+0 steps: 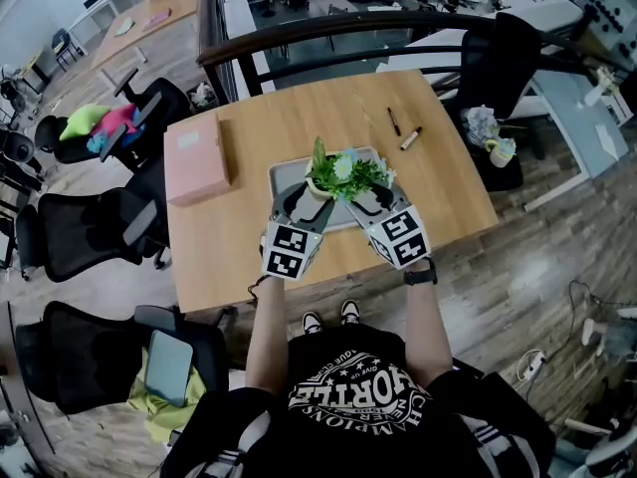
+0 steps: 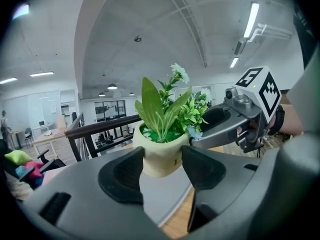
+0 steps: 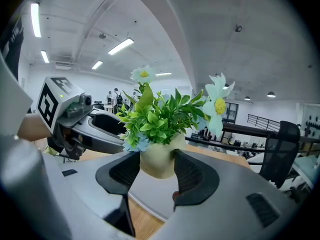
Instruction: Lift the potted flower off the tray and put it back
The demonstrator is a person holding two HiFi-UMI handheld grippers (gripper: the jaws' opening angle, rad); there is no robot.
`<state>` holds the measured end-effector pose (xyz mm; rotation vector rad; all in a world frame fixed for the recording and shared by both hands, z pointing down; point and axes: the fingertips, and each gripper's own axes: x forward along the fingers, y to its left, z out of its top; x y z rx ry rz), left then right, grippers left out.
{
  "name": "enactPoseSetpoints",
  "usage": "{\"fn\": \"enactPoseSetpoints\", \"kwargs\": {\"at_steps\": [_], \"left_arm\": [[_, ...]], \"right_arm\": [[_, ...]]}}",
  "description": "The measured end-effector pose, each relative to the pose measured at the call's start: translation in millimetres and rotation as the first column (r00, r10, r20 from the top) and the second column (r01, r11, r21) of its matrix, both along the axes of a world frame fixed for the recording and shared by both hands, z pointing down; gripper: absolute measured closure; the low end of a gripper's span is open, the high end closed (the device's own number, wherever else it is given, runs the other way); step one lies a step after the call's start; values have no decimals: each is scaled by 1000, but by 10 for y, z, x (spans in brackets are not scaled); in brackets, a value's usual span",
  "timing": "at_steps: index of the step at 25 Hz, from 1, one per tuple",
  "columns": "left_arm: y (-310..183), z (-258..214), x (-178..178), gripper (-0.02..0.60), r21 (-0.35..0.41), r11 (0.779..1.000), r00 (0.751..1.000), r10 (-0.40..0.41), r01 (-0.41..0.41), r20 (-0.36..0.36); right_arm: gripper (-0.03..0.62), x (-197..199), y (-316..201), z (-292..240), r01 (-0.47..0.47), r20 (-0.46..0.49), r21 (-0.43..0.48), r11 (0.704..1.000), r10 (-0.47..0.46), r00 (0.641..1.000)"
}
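left gripper point(image 2: 163, 160) and right gripper point(image 3: 156, 168), jaws wide, both pinch the potted flower point(image 1: 343, 173) by its pot point(image 2: 158, 162): light, stiff, likely slick, safer than the soft leaves point(image 3: 160, 118).

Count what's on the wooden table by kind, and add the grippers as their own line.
potted flower: 1
tray: 1
pink box: 1
pens: 2
grippers: 2 (left gripper, right gripper)
total: 7

Pink box point(image 1: 196, 157) near tray point(image 1: 287, 174) left; pens point(image 1: 394, 120) beyond (table point(image 1: 448, 187) right open).
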<state>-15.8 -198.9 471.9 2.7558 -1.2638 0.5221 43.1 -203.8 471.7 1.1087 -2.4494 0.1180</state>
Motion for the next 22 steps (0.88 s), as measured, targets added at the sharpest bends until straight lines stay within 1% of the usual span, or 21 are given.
{"fn": "enactPoseSetpoints", "kwargs": {"at_steps": [15,22], "left_arm": [[25,328,394,328,-50,996,997,81,-80,14],[3,483,503,330,-70,993,995,100,-98,21]], "right_arm": [[364,391,65,324,-77,-17,-48,996,76,997],[364,501,53,486,-96,-24,-62,993,94,995]]}}
